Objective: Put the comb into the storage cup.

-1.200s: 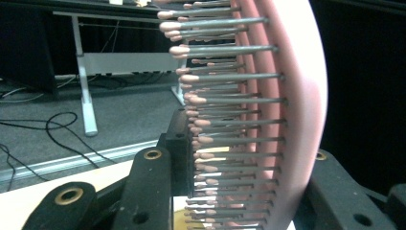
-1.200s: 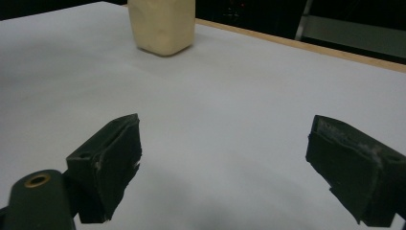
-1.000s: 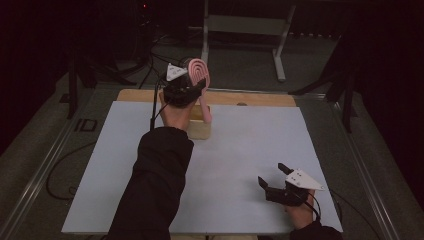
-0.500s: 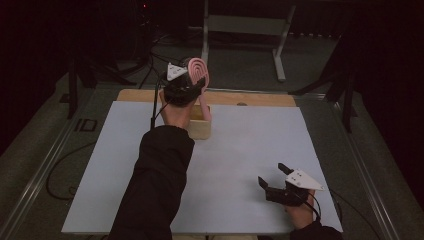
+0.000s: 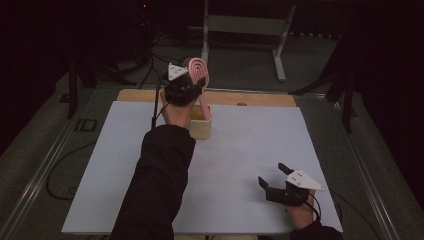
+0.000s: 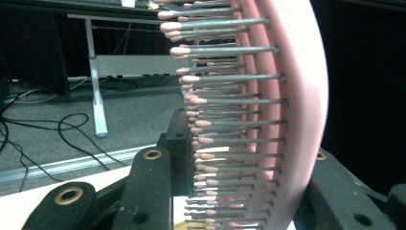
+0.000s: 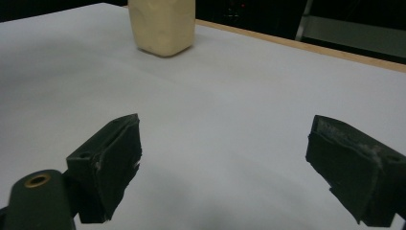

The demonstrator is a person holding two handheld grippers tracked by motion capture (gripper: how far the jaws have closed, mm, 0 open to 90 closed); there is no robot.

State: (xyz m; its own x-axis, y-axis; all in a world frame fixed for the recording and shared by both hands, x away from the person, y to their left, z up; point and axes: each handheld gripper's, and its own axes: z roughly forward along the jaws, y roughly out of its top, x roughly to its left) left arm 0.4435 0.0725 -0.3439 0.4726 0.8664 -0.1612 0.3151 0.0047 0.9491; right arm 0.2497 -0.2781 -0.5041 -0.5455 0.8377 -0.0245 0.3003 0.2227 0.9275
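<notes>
Left gripper [image 5: 192,82] jaws pinch pink hairbrush [image 5: 199,70], long axis upright, directly above beige box [image 5: 201,125]. Right gripper [image 5: 274,176] jaws spread, empty, well apart from box.

A pink brush [image 5: 199,75] with grey, pink-tipped bristles [image 6: 225,103] is standing nearly upright, clamped between the jaws of the left gripper [image 5: 184,89]. Its head is rising above the gripper, its handle is running down past a cream box [image 5: 199,122] just below the gripper.
</notes>
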